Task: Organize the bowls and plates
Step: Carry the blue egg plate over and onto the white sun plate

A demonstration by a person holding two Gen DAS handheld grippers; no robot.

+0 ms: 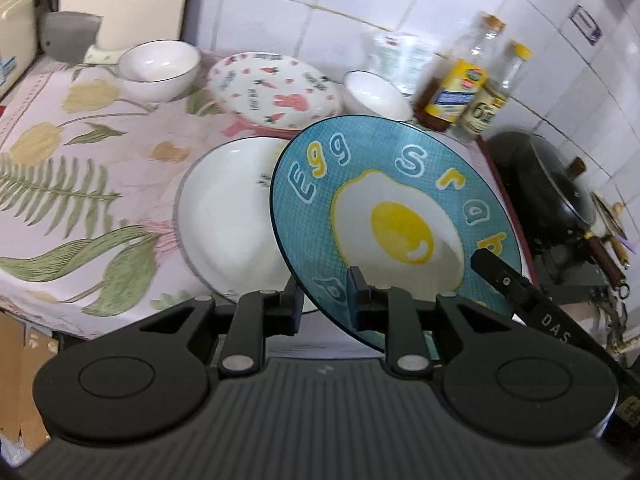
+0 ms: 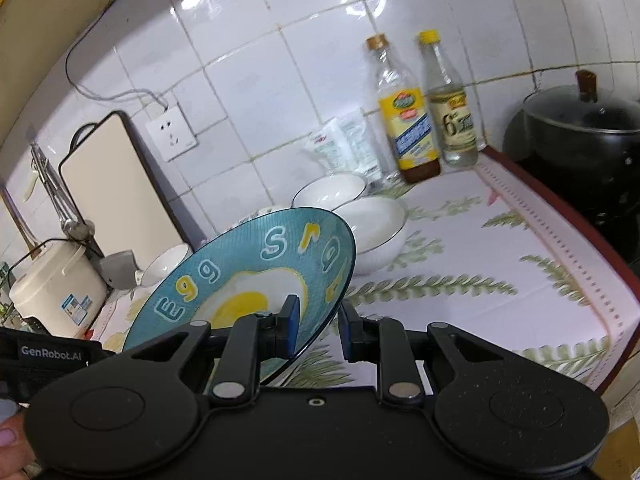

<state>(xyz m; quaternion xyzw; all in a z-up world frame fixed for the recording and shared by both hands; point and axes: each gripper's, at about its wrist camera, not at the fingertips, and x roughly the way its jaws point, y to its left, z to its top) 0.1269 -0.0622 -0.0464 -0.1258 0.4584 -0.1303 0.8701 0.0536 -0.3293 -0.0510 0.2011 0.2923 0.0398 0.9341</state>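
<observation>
A blue plate (image 1: 400, 208) printed with a fried egg is held tilted above the flowered tablecloth. My left gripper (image 1: 325, 300) is shut on its near rim. My right gripper (image 2: 318, 326) is shut on the right rim of the same blue plate (image 2: 240, 280), and one of its fingers (image 1: 504, 280) shows at that rim in the left wrist view. Under the blue plate lies a white plate (image 1: 224, 216). Behind it sit a rabbit-pattern plate (image 1: 272, 88) and two white bowls (image 1: 160, 68) (image 1: 372, 92).
Two sauce bottles (image 2: 408, 120) (image 2: 452, 116) stand against the tiled wall. A black lidded pot (image 2: 580, 140) sits to the right of the cloth's edge. A rice cooker (image 2: 56, 292) and a cutting board (image 2: 116, 184) stand on the left. Two nested white bowls (image 2: 376, 228) rest near the bottles.
</observation>
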